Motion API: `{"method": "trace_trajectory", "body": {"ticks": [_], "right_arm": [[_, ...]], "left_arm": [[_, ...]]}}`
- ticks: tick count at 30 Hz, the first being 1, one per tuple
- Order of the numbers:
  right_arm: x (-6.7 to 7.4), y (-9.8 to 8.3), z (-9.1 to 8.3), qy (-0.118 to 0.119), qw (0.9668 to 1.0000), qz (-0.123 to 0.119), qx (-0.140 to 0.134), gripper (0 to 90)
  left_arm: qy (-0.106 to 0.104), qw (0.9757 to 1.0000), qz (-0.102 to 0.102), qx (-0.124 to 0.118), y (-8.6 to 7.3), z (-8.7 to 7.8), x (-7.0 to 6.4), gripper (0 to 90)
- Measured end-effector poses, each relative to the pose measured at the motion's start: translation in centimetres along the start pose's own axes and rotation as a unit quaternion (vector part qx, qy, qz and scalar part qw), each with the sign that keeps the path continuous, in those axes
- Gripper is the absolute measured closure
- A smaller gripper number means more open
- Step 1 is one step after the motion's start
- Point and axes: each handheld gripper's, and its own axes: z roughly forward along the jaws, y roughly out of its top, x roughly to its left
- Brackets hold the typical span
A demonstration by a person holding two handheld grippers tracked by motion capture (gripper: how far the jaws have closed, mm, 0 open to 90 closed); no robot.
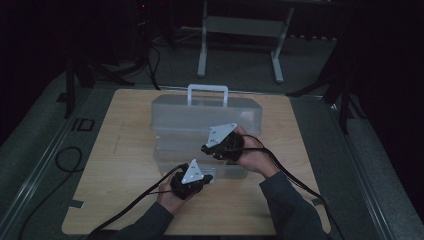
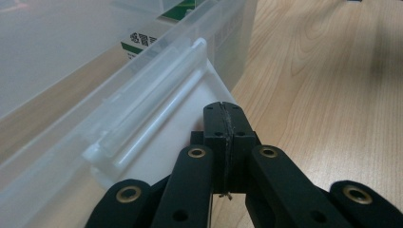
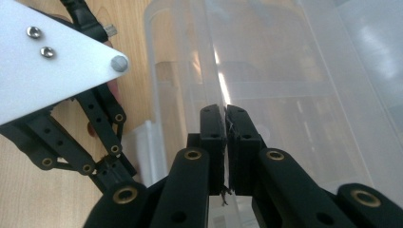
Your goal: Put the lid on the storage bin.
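Note:
A translucent plastic storage box with a white carry handle stands in the middle of the wooden table. My left gripper is at the box's near side, shut, its tips against the white latch flap with nothing between the jaws. My right gripper hovers over the lid's near right part. It is shut with only a hairline gap, tips pointing down at the clear lid and holding nothing. The left gripper's grey plate shows beside it.
A green-printed carton shows through the box wall. Black cables trail from both grippers over the table's near edge. A cable loop lies on the floor at left. A grey metal stand sits beyond the table.

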Motion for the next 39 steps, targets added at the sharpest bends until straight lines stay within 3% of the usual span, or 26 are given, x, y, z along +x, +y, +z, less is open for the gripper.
{"method": "trace_trajectory", "body": {"ticks": [3,14,23,30,32,39], "right_arm": [[0.5,-0.1,0.4,0.003,0.9999,-0.007,0.010,88.1],[0.7,-0.3,0.5,-0.003,0.9999,-0.009,0.005,84.7],[0.6,0.0,-0.6,-0.009,0.9995,-0.003,-0.030,80.5],[0.3,0.0,-0.9,0.013,0.9989,0.010,-0.044,76.9],[0.2,-0.1,-1.0,0.031,0.9983,0.012,-0.048,74.5],[0.5,0.0,-0.8,0.053,0.9977,0.007,-0.041,76.9]], "left_arm": [[0.000,1.0000,0.000,0.001,0.0,0.0,0.0,90.0],[0.000,1.0000,0.001,0.002,0.0,0.1,-0.1,90.0],[0.000,1.0000,0.002,0.002,0.0,0.1,-0.1,89.9],[0.001,1.0000,0.002,0.002,0.0,0.1,-0.2,89.9],[0.002,1.0000,0.002,0.002,0.0,0.0,-0.2,89.8],[0.006,1.0000,0.002,0.000,0.1,-0.2,-0.2,89.8]]}}
